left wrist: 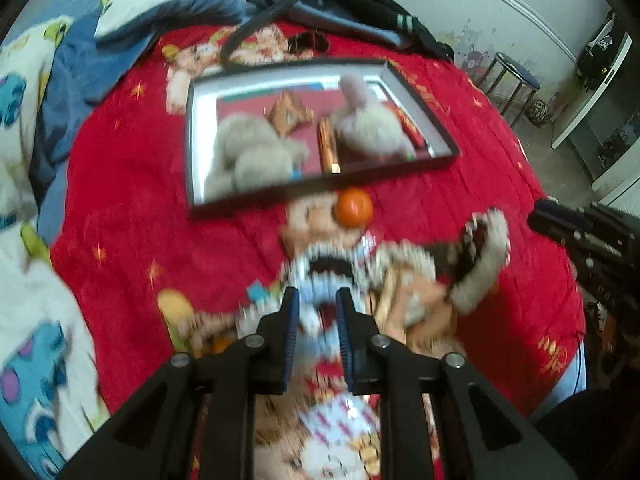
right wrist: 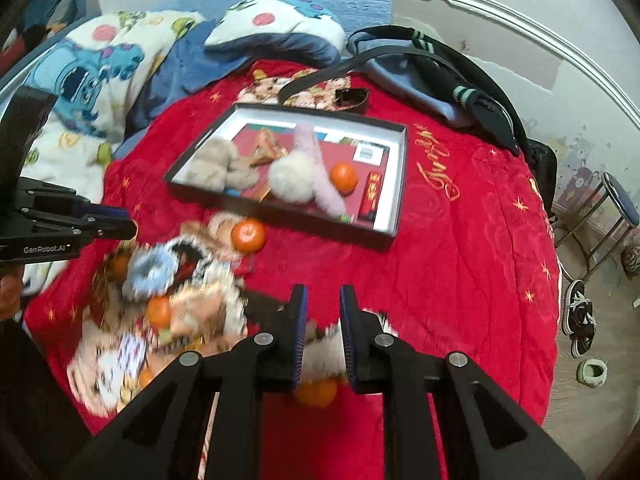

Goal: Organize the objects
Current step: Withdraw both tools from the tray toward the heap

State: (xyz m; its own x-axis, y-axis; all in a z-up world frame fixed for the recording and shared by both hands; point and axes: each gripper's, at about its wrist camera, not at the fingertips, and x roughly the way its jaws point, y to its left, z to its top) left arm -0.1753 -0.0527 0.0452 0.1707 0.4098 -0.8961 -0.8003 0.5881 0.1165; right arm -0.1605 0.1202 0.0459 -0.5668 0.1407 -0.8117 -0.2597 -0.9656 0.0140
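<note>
A black-rimmed white tray [left wrist: 192,128] [right wrist: 396,184] lies on the red bedspread, holding beige plush toys, a pink fluffy piece and an orange [right wrist: 344,178]. My left gripper [left wrist: 318,294] [right wrist: 128,226] is shut on a blurred blue-and-white fluffy scrunchie [left wrist: 316,312] [right wrist: 152,272] near the tray's front edge. My right gripper [right wrist: 323,292] [left wrist: 540,216] is shut on a fluffy beige clip [right wrist: 322,350] [left wrist: 480,256]. A loose orange [left wrist: 354,208] [right wrist: 248,235] rests just in front of the tray. Another orange [right wrist: 316,394] lies under the right fingers.
A blurred pile of oranges and small packets [right wrist: 188,300] lies at the bed's front left. A cartoon blanket [right wrist: 80,76] and pillow [right wrist: 276,24] sit at the back left, a dark bag [right wrist: 440,72] behind the tray. A stool [right wrist: 616,200] and shoes [right wrist: 578,320] stand on the floor to the right.
</note>
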